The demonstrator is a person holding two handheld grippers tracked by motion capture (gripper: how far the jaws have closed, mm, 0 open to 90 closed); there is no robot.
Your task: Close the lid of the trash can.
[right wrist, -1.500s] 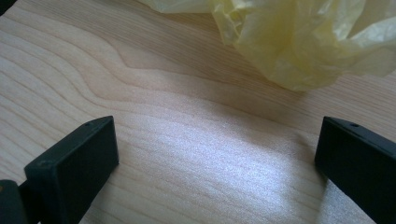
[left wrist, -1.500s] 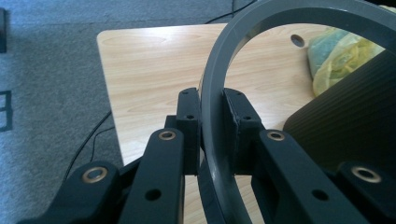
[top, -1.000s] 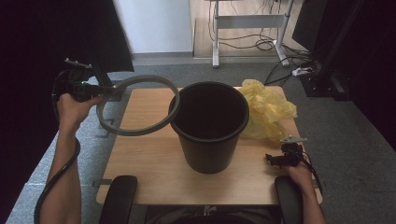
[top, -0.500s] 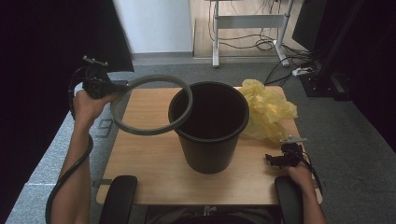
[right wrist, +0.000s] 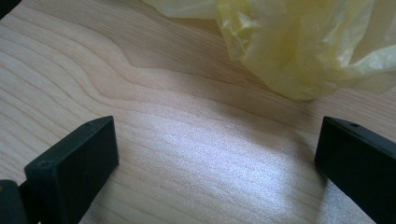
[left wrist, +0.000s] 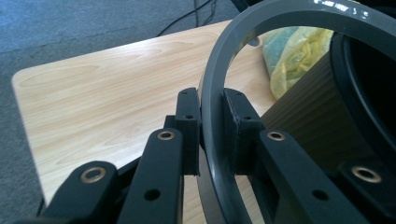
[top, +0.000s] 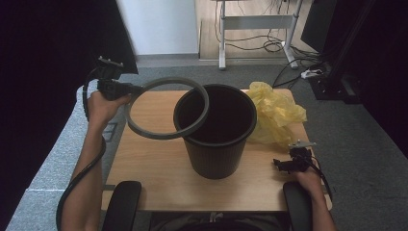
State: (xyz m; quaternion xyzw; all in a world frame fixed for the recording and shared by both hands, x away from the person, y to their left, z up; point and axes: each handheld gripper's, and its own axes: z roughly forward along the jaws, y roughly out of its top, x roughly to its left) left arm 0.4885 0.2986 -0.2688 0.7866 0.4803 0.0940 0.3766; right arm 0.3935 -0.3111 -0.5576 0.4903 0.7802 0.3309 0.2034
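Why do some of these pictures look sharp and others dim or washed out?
High view: left side is dark, the table evenly lit. Left gripper view: close jaws soft, glare on the grey ring, bin interior black. Right gripper view: a pale bright patch on the wood before the yellow bag.

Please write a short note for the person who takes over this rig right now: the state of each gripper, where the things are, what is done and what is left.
Left gripper: shut on the grey ring, held in the air at the table's left, its far edge overlapping the rim of the black bin.
Right gripper: open, nothing between its fingers, low over the wooden table at the near right.
Yellow bag: crumpled on the table behind and right of the bin, not in it.
Done: ring lifted off.
Left, probably: line the bin with the bag, then seat the ring on the rim.
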